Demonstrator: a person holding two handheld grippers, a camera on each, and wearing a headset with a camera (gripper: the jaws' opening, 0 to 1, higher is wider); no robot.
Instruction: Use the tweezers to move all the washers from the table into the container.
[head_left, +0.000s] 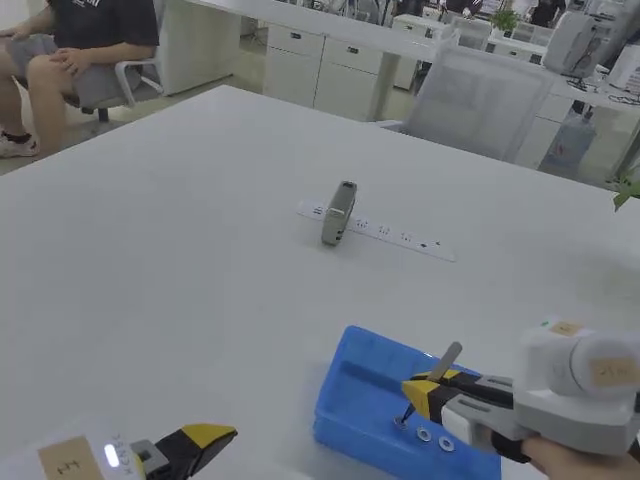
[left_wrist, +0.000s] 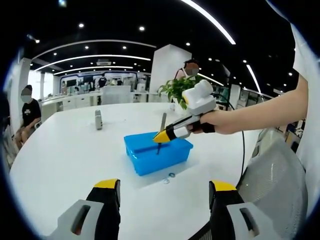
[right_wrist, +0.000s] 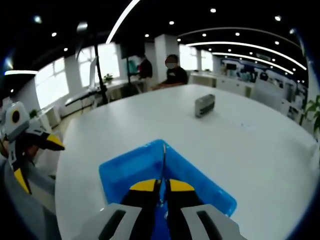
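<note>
A blue open container (head_left: 350, 395) stands on the white table, near its front edge. My right gripper (head_left: 432, 390) is shut on metal tweezers (head_left: 445, 360), whose tips point down into the container's near part. Two small washers (head_left: 424, 435) show right by those tips, against the blue. In the left gripper view two washers (left_wrist: 169, 178) lie on the table just in front of the container (left_wrist: 150, 157). The right gripper view has the tweezers (right_wrist: 163, 155) reaching from the shut gripper (right_wrist: 161, 187) over the container (right_wrist: 130, 170). My left gripper (left_wrist: 163, 187), also seen low and left (head_left: 205, 440), is open with nothing in it.
A grey box (head_left: 339, 212) stands on a flat white strip (head_left: 400, 236) mid-table. Office chairs (head_left: 470, 95) stand behind the table's far edge, and a person (head_left: 70, 50) sits at the far left. A mesh chair (left_wrist: 275, 175) is close by on the person's side.
</note>
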